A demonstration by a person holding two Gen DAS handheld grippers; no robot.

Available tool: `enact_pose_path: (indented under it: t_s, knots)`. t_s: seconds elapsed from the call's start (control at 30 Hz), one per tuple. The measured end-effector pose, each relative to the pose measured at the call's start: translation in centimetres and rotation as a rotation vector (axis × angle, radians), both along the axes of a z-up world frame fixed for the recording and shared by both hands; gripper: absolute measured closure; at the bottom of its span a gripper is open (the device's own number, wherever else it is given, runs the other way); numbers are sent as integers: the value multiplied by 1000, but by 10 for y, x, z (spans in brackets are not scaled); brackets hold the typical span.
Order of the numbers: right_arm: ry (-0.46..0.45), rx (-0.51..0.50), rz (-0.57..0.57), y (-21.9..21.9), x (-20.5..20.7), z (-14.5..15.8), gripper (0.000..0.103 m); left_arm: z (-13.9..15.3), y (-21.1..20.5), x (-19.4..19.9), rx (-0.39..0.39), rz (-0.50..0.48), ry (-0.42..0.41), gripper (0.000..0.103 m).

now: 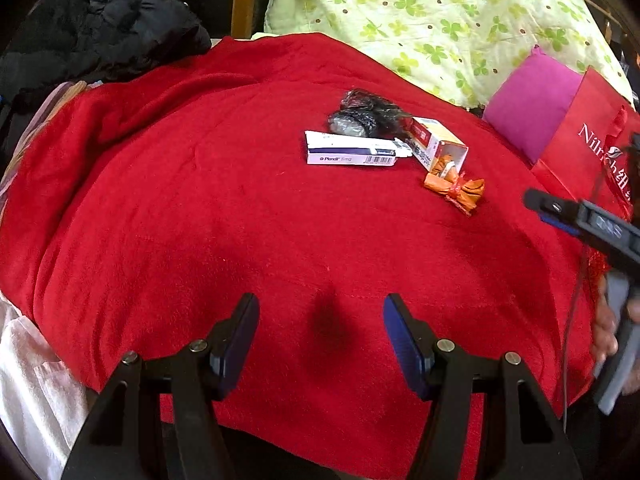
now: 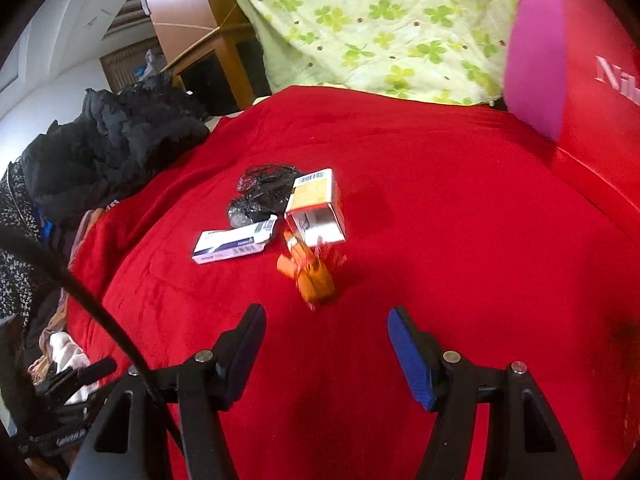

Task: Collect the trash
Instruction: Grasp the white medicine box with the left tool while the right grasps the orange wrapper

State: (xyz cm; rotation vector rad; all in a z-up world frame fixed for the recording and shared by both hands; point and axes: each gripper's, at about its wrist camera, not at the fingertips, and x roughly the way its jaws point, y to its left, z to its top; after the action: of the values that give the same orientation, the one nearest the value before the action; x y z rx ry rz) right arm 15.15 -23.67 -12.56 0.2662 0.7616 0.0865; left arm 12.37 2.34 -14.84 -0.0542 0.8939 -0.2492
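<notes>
On a red blanket (image 1: pixel 200 220) lies a small heap of trash: a crumpled black plastic bag (image 1: pixel 366 114), a flat white and blue medicine box (image 1: pixel 352 154), an opened white, red and yellow carton (image 1: pixel 436 142) and a crumpled orange wrapper (image 1: pixel 456 186). The right wrist view shows the same heap: black bag (image 2: pixel 264 196), flat box (image 2: pixel 234 244), carton (image 2: pixel 318 208), orange wrapper (image 2: pixel 312 272). My left gripper (image 1: pixel 320 312) is open over bare blanket, well short of the heap. My right gripper (image 2: pixel 326 320) is open just short of the orange wrapper. One finger of the right gripper (image 1: pixel 580 220) also shows at the left wrist view's right edge.
A red paper bag with white lettering (image 1: pixel 592 152) stands at the right, a magenta cushion (image 1: pixel 532 104) beside it. A green clover-print cover (image 1: pixel 440 20) drapes behind the blanket. A black padded jacket (image 1: pixel 108 28) is piled at the far left. A black cable (image 2: pixel 88 292) crosses the right wrist view.
</notes>
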Motion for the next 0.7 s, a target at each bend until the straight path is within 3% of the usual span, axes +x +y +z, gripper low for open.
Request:
enact_pose_path:
  t_s: [0.23, 0.43, 0.7]
  knots:
    - [18, 5, 51, 4, 56, -16, 38, 14, 0, 41, 66, -49, -29, 38]
    - [70, 78, 73, 3, 90, -39, 57, 36, -6, 102, 154, -152, -127, 38]
    - [118, 76, 97, 14, 101, -51, 68, 22, -41, 190, 150, -357, -64, 34]
